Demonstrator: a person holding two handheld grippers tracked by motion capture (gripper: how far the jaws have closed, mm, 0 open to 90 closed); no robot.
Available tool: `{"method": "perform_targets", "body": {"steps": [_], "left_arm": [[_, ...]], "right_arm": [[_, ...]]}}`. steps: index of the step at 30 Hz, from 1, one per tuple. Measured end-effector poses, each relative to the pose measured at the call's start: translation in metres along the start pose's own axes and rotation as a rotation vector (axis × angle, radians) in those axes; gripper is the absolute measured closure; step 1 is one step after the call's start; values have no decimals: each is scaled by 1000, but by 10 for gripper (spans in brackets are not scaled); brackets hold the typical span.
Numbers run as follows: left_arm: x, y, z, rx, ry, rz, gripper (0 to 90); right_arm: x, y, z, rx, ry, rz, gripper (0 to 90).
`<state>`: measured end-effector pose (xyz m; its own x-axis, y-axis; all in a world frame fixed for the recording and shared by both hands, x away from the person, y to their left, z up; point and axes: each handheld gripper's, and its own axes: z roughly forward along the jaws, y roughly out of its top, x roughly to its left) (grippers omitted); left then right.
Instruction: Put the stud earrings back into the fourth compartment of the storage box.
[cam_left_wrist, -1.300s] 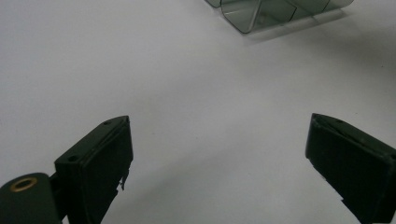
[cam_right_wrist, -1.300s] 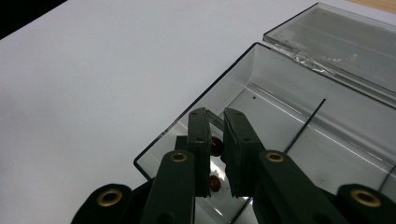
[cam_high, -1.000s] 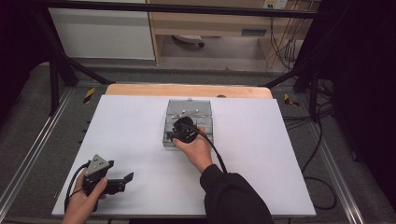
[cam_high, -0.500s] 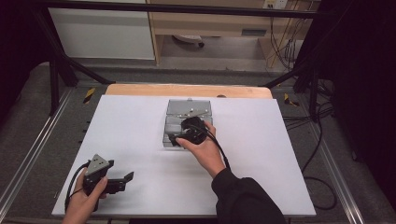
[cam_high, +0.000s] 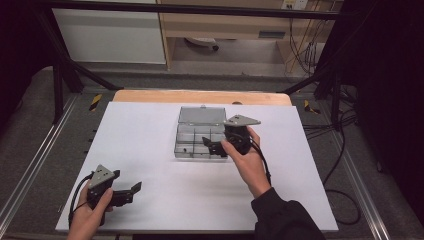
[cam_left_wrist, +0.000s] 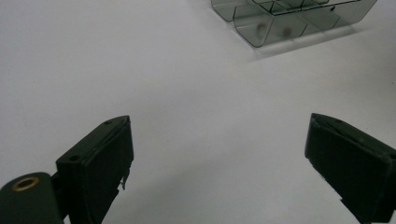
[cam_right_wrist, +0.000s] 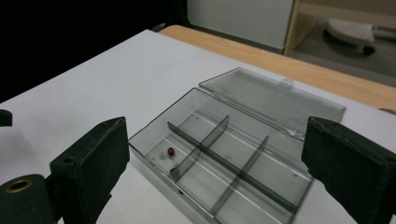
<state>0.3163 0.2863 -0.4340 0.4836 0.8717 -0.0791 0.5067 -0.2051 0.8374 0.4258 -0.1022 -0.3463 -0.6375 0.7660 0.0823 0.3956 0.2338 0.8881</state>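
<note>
A clear plastic compartment box (cam_high: 192, 142) lies mid-table with its lid (cam_high: 201, 116) folded back flat. In the right gripper view the box (cam_right_wrist: 243, 158) holds a small red bead (cam_right_wrist: 171, 151) in its near-left compartment, with a tiny dark piece (cam_right_wrist: 173, 171) beside the divider. My right gripper (cam_high: 210, 146) hovers at the box's right side and points left over it, jaws wide open (cam_right_wrist: 219, 140) and empty. My left gripper (cam_high: 132, 192) rests low near the table's front left, open and empty (cam_left_wrist: 219, 135), with the box (cam_left_wrist: 289, 18) far ahead of it.
The white table (cam_high: 150, 150) ends in a wooden strip (cam_high: 200, 96) at the far side. Black frame bars (cam_high: 65, 70) stand at the back corners. Cables (cam_high: 345, 165) trail over the floor at the right.
My right gripper has drawn back from above the box's middle to its right side and turned to point left. The left gripper has stayed put.
</note>
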Motion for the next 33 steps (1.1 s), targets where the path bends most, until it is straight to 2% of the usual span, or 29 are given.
{"method": "perform_targets", "body": {"steps": [3,7,14,23,27,33], "left_arm": [[1,0,-2,-28,-1,-24,82],[3,1,-2,-48,4,-46,82],[6,1,-6,-83,8,-67,78],[7,2,-9,-103,-4,-75,74],[6,3,-8,-112,-24,-74,74],[5,4,-10,-123,-29,-72,74]], "right_arm": [[-11,-7,-17,-60,-25,-7,69],[-27,-23,-39,-110,-53,-4,50],[-53,-53,-69,-157,-112,18,47],[-68,-68,-96,-184,-157,42,63],[-69,-78,-104,-168,-170,35,58],[-74,-99,-115,-131,-193,40,43]]}}
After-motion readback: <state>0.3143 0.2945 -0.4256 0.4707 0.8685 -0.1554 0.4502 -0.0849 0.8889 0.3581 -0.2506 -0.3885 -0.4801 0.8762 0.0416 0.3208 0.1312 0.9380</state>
